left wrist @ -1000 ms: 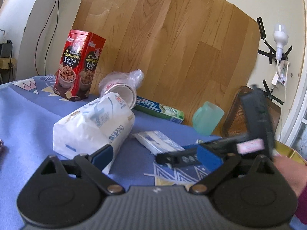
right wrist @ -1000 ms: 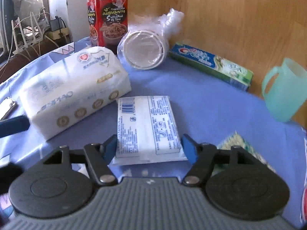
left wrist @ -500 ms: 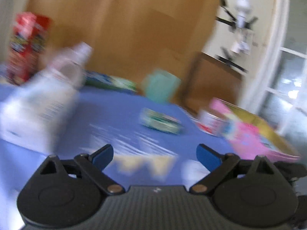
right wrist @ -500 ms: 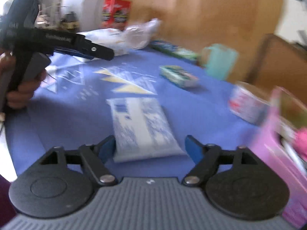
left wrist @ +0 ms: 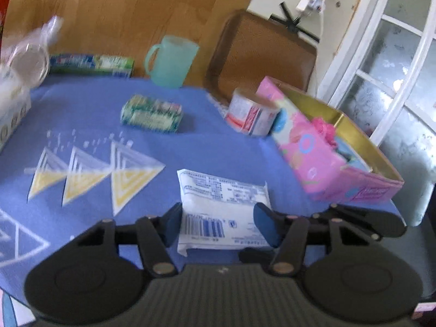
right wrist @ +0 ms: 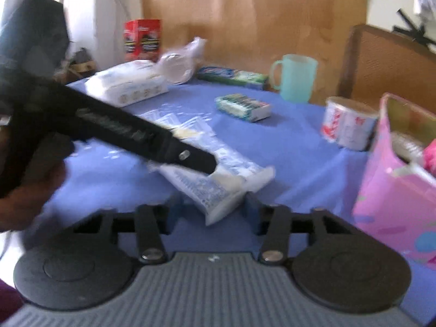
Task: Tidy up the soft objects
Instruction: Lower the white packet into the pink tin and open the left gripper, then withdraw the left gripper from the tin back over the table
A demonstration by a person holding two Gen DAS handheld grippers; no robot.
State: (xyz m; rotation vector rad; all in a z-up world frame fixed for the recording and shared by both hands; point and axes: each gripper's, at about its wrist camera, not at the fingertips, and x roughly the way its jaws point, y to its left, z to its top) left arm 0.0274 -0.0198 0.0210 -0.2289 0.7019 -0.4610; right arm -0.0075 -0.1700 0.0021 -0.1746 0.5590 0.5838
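The left gripper [left wrist: 218, 224] is closing on the flat white plastic-wrapped tissue pack with blue print and a barcode [left wrist: 222, 209], which is lying on the blue tablecloth with white and yellow triangles [left wrist: 90, 125] near the table's front edge; its blue pads [left wrist: 265, 227] are standing at the pack's two long sides, the right one at the wrapper's edge, though whether they are pressing yet cannot be told. In the right wrist view the same pack [right wrist: 218, 179] is lying skewed, one crimped end pointing between the right gripper [right wrist: 211, 212], whose jaws are also closing; the pack's end is sitting between them, and the blur is hiding whether they touch it. The left tool's black finger [right wrist: 152, 141] is reaching across the pack from the left, a hand [right wrist: 30, 190] gripping its handle.

The open pink cardboard box with a gold inside [left wrist: 335, 160] is standing at the table's right edge, just beside the pack; a pink fluffy thing [left wrist: 324, 130] is lying inside it. A white roll with red print [left wrist: 252, 114] is touching the box's far corner. A small green and white packet [left wrist: 151, 114] is lying mid-table; a pale green plastic mug [left wrist: 170, 60] and a long green and blue carton [left wrist: 91, 62] are standing along the back edge; a big white soft pack [right wrist: 126, 85] is resting at the far left corner.
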